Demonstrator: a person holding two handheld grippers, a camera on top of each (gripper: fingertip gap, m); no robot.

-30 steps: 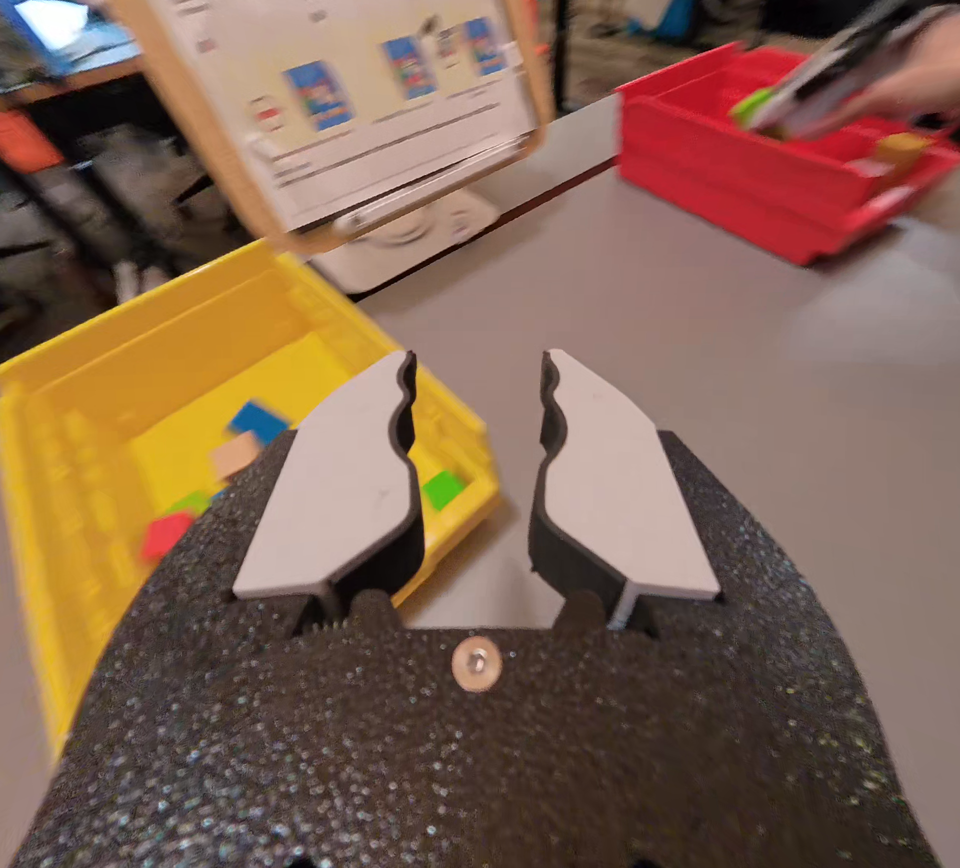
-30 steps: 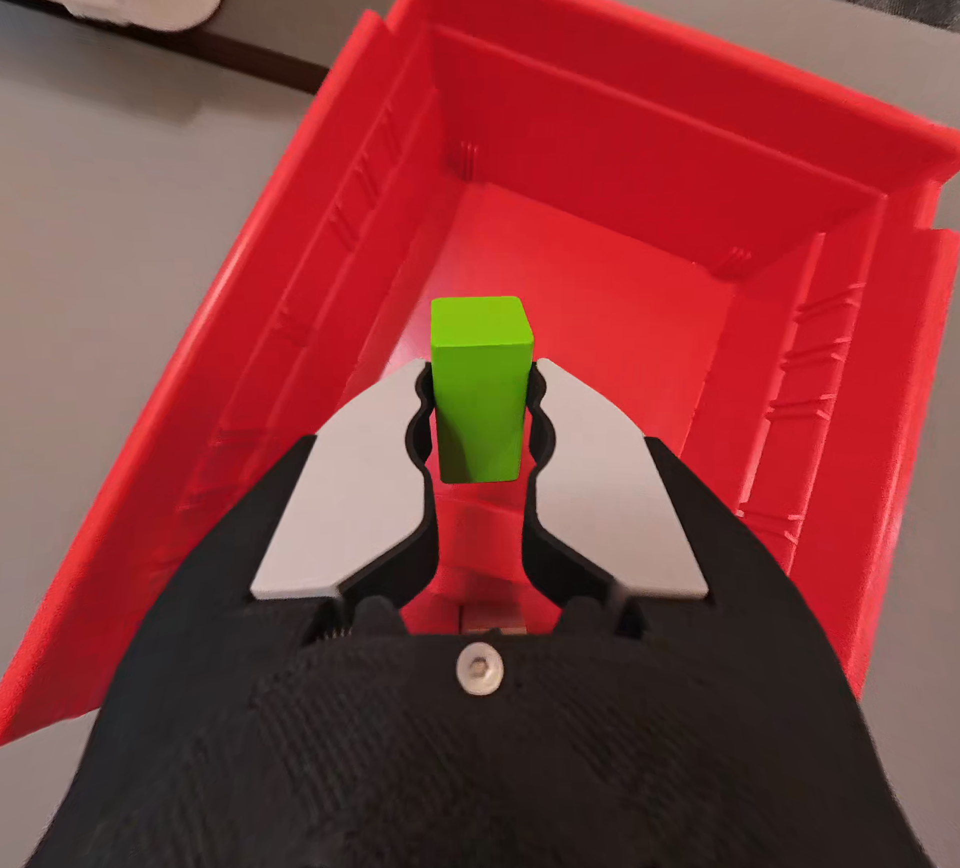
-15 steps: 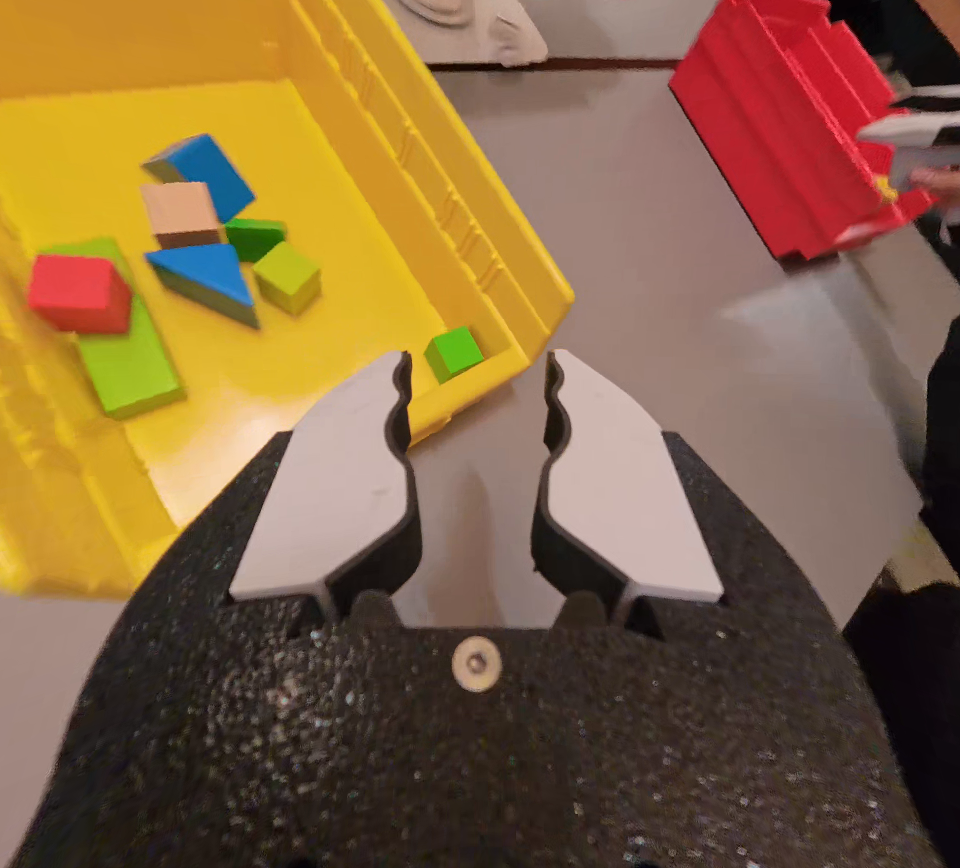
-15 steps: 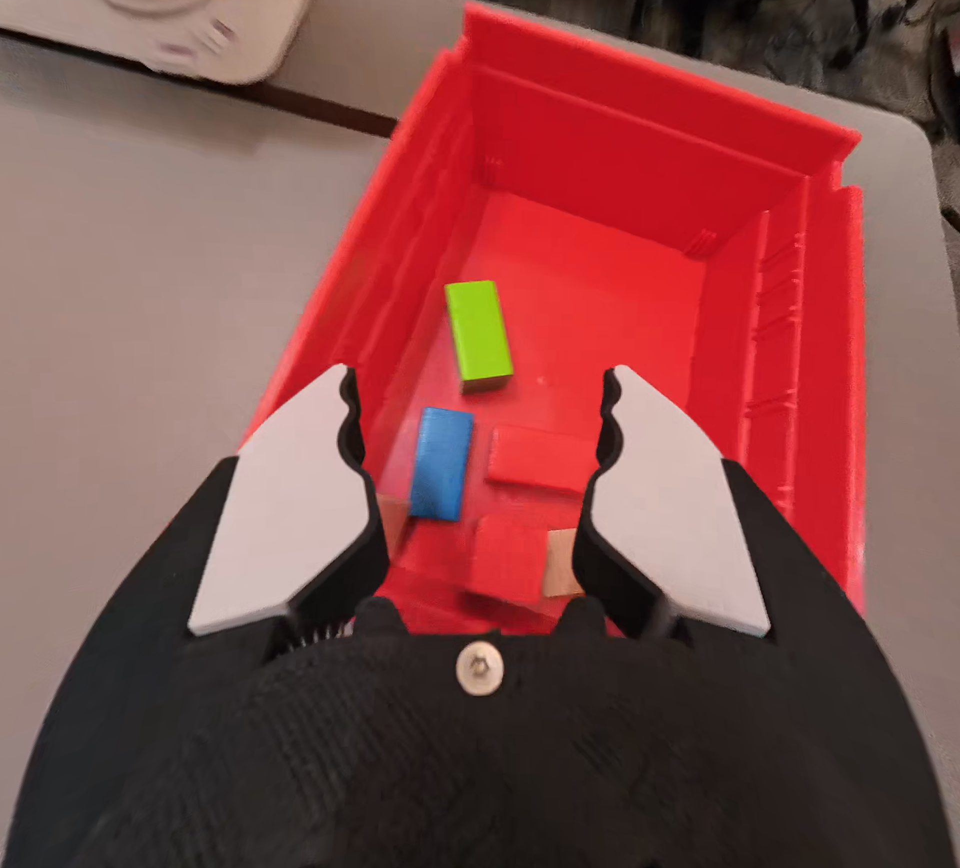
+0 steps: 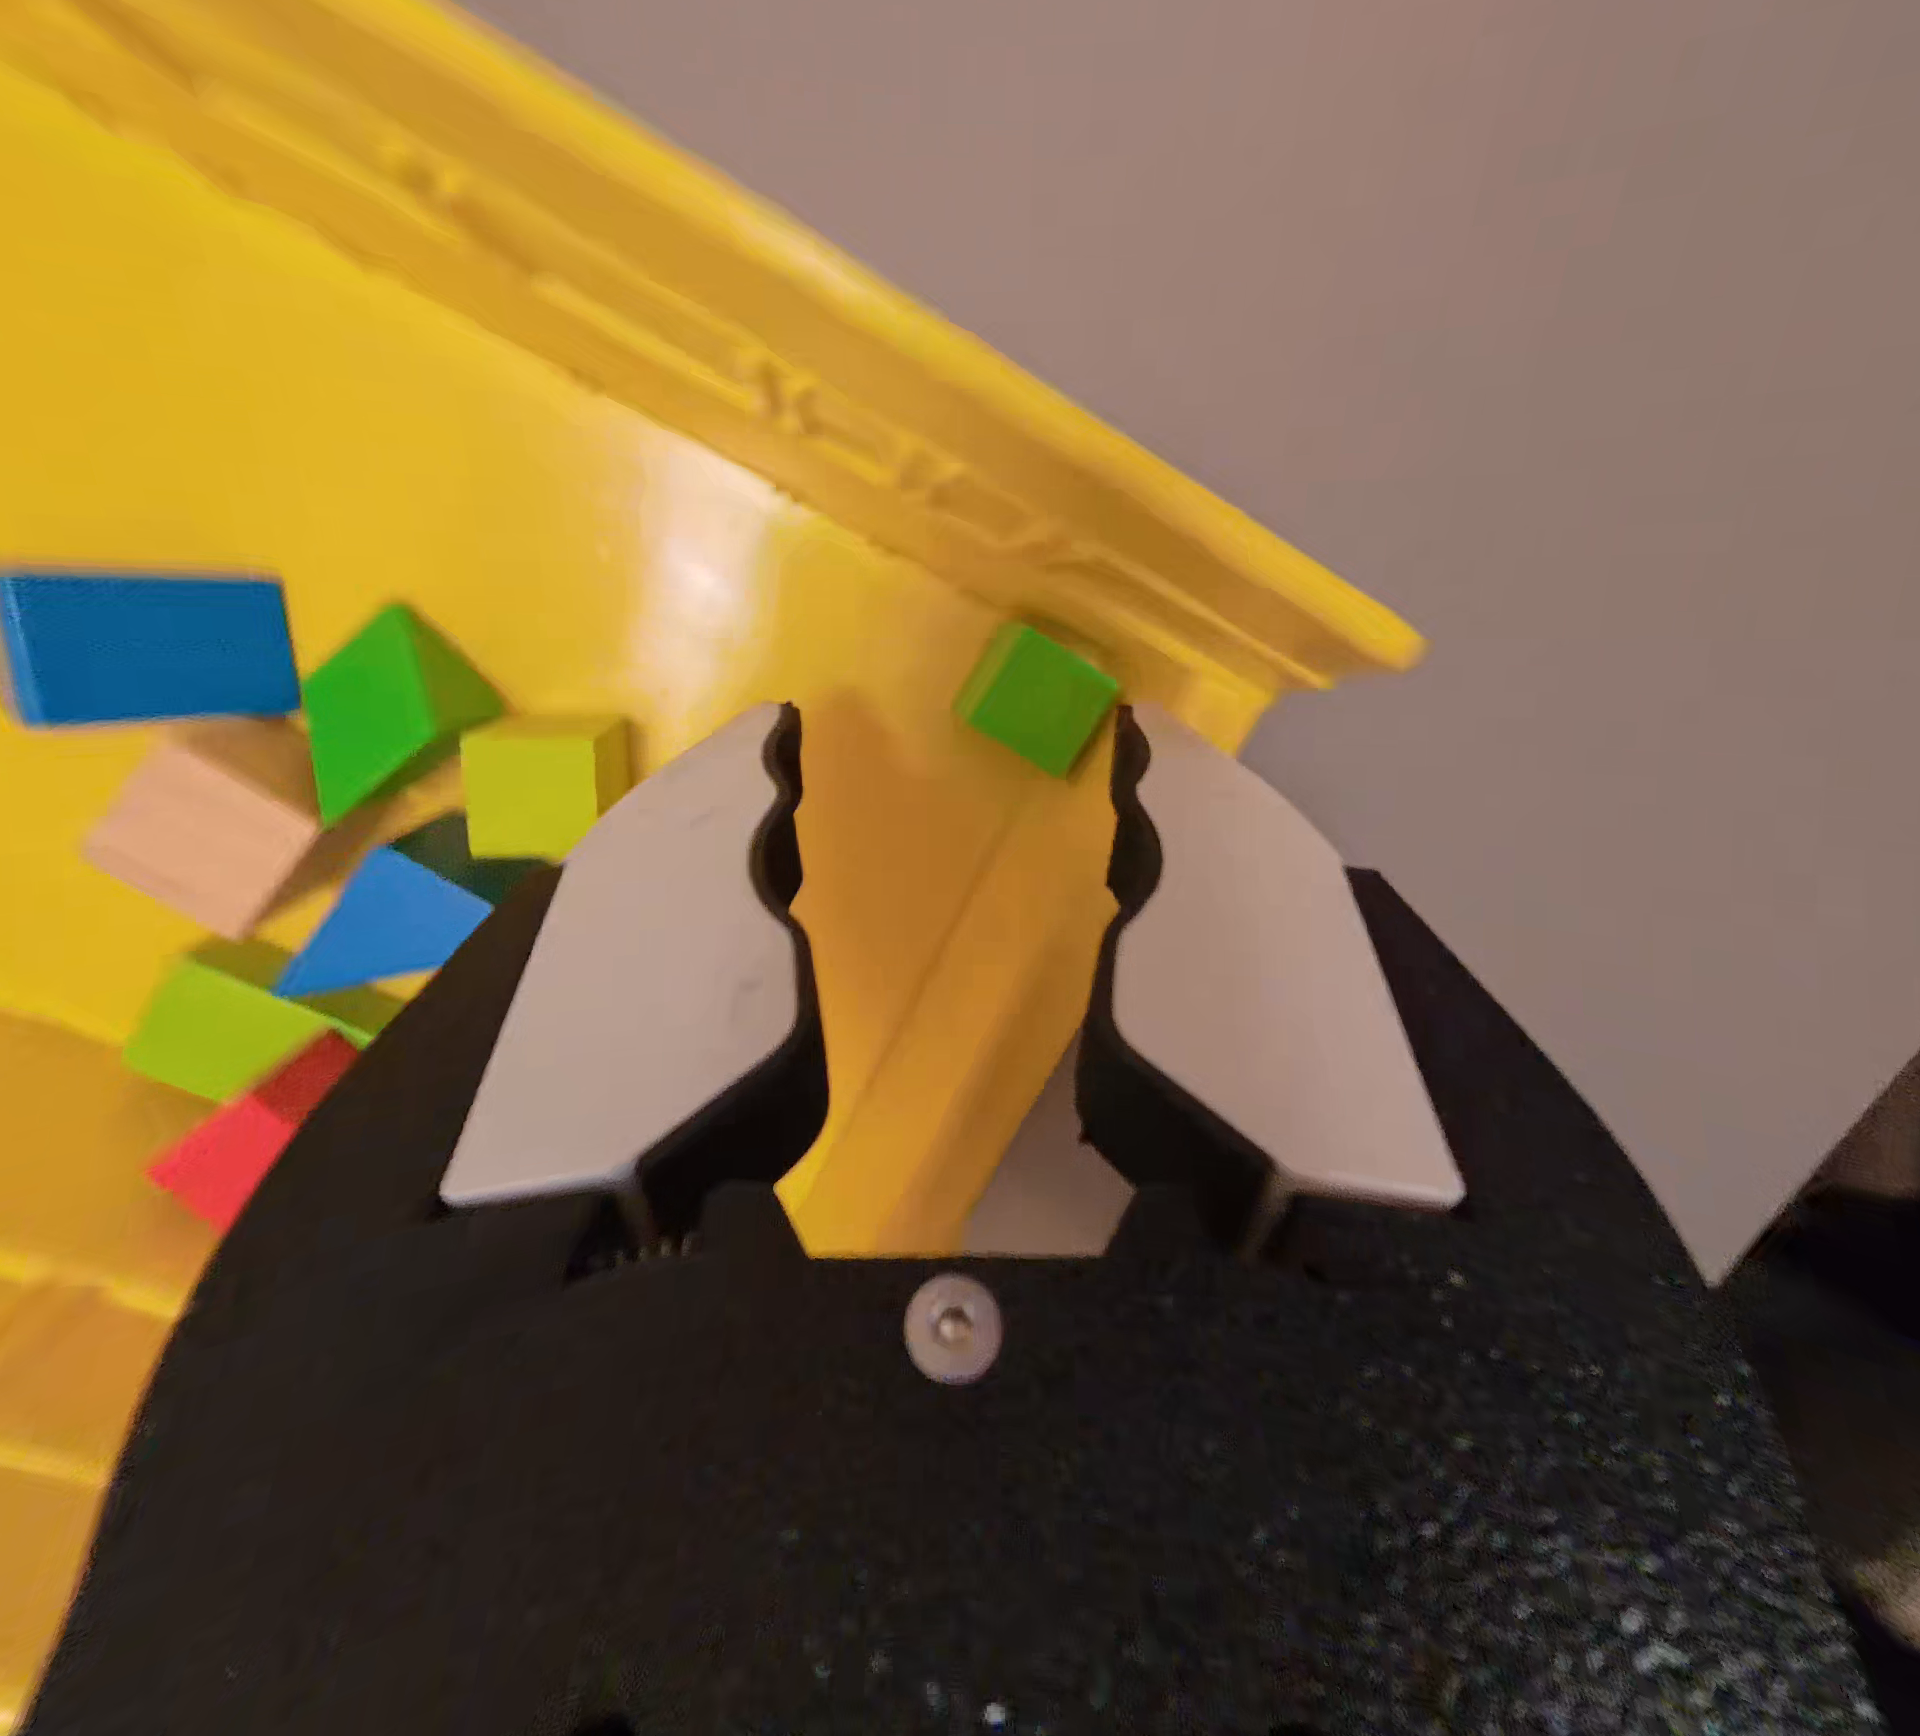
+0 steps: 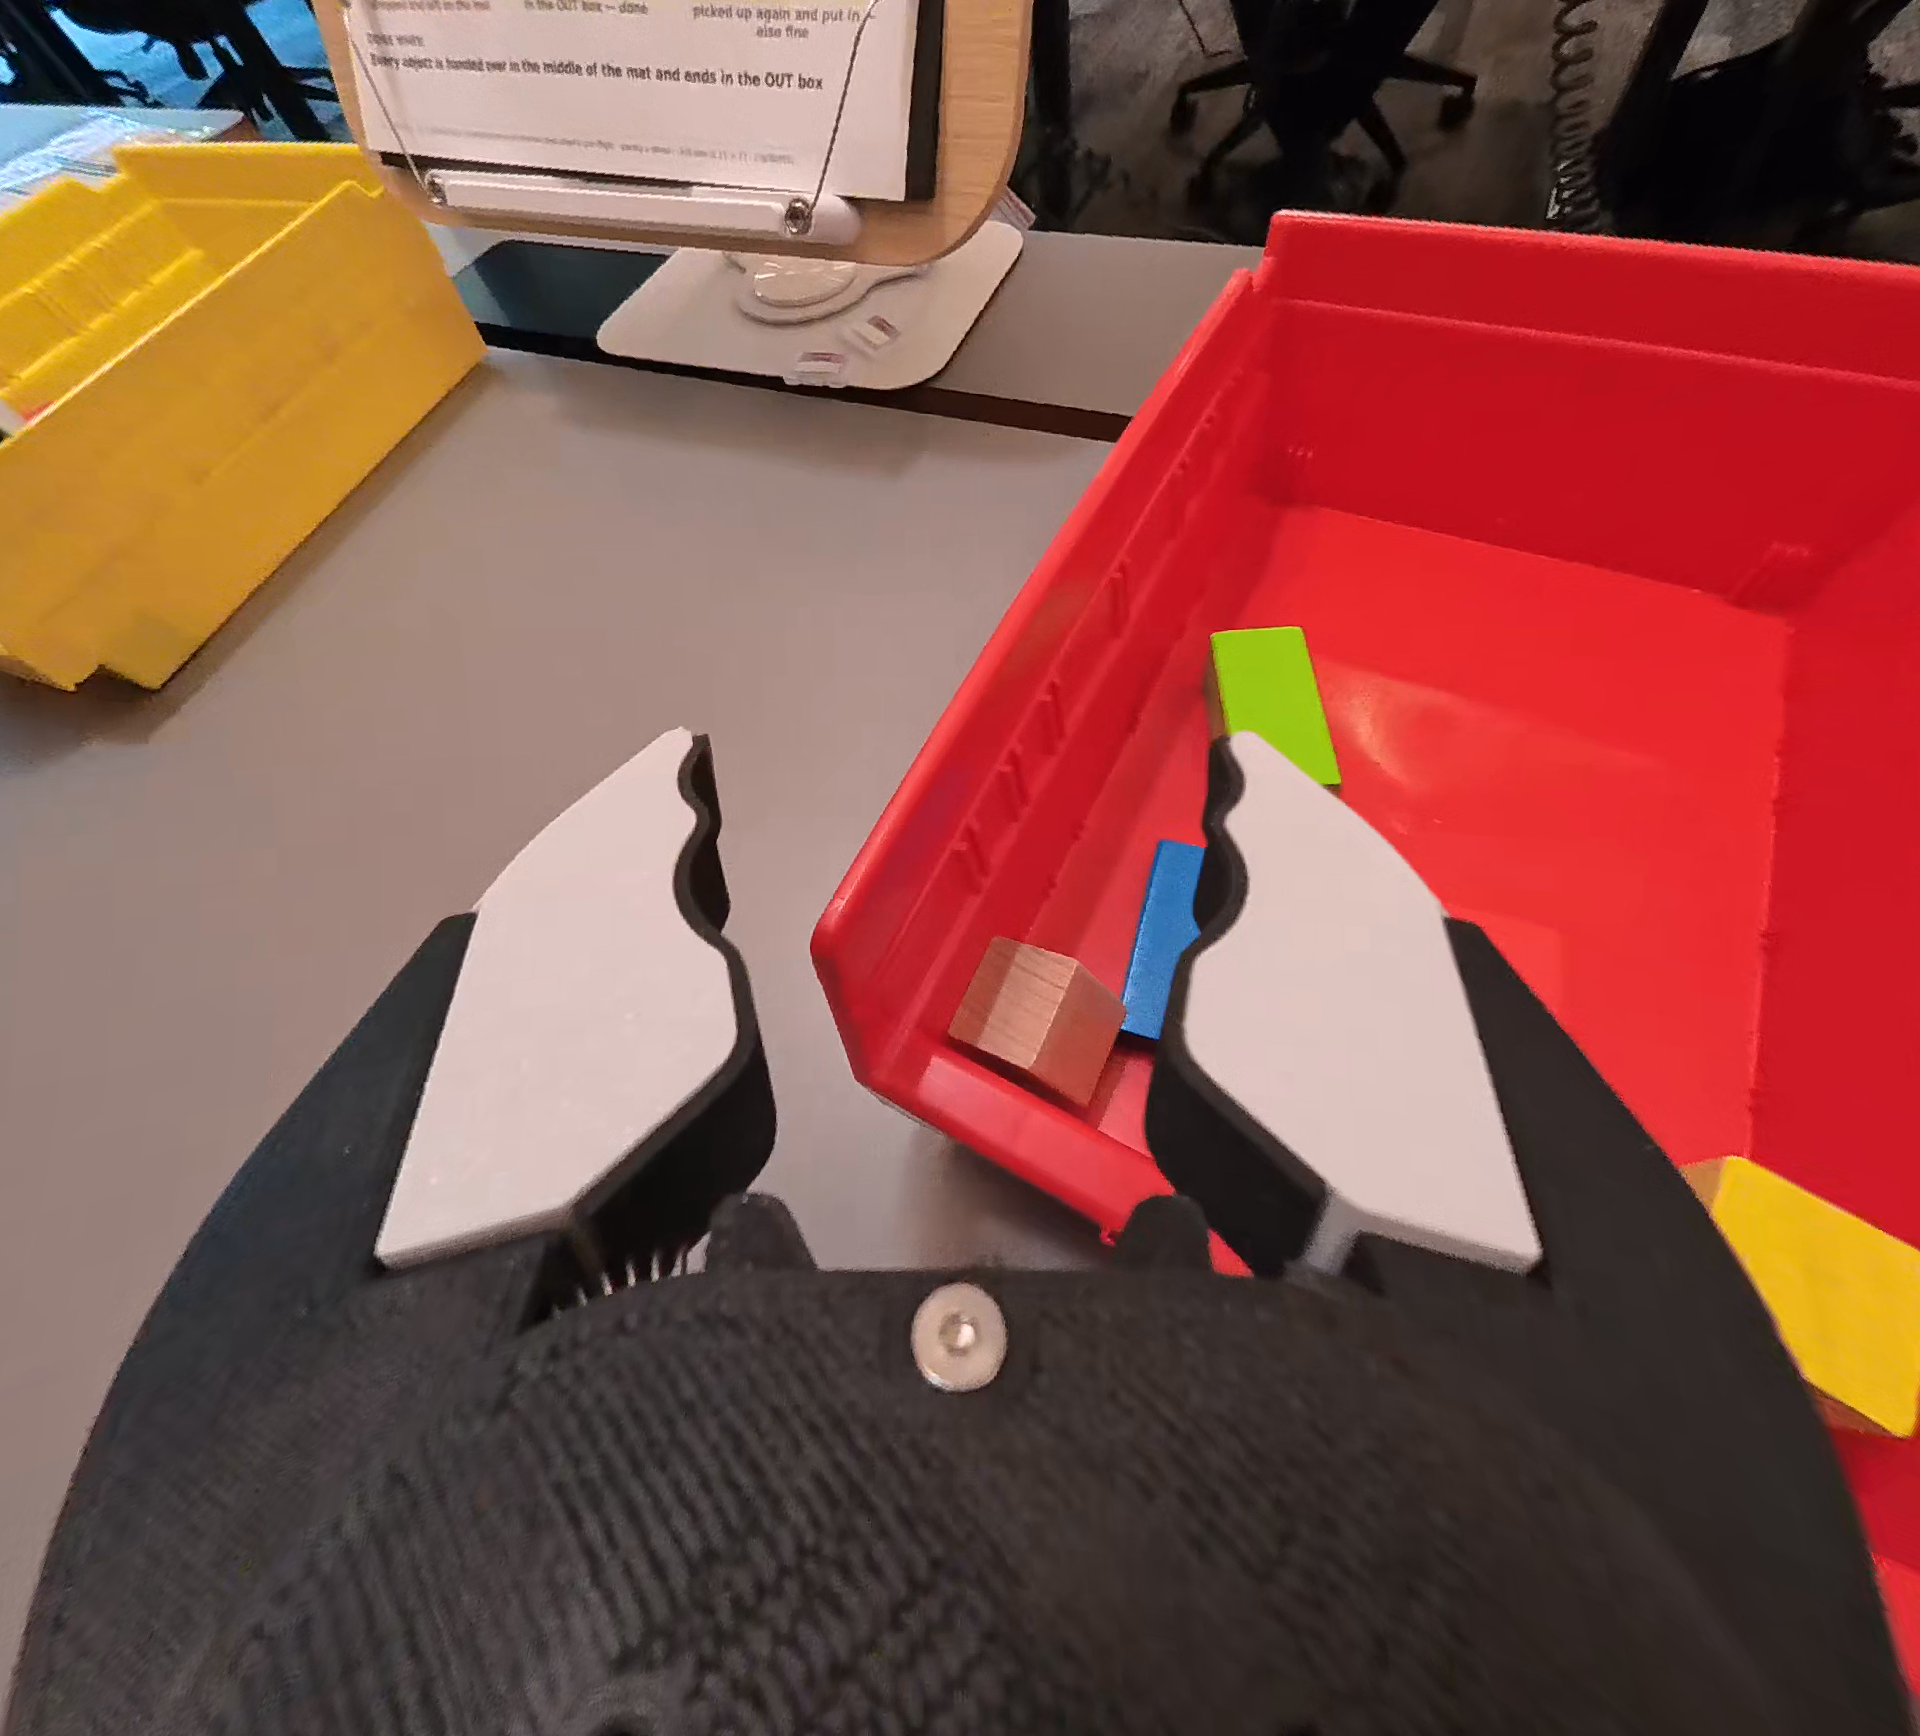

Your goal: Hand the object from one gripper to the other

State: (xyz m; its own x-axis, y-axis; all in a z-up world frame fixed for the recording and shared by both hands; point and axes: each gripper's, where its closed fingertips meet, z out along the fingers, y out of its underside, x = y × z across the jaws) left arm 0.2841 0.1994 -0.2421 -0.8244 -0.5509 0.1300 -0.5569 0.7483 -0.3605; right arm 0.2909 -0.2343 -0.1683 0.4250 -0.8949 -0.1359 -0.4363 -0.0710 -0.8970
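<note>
My left gripper (image 5: 951, 730) is open and empty over the near corner of the yellow bin (image 5: 727, 315). A small green cube (image 5: 1034, 699) lies in that corner, just ahead of my right fingertip (image 5: 1143, 751), not between the pads. Several other blocks lie to the left in the bin: a blue block (image 5: 145, 647), a green wedge (image 5: 390, 720), a lime cube (image 5: 535, 787). My right gripper (image 6: 961, 751) is open and empty above the red bin's (image 6: 1039, 730) left wall. The lime-green block (image 6: 1273, 699) lies flat on the red bin's floor.
The red bin also holds a blue block (image 6: 1164, 938), a wooden cube (image 6: 1039, 1016) and a yellow block (image 6: 1818, 1302). The yellow bin (image 6: 208, 408) shows at the left of the right wrist view. An instruction board on a stand (image 6: 665, 24) is behind the grey table (image 6: 520, 647).
My right gripper let go of the lime-green block into the red bin, opened wide and drew back to the left. My left gripper swung down toward the yellow bin's corner, staying open.
</note>
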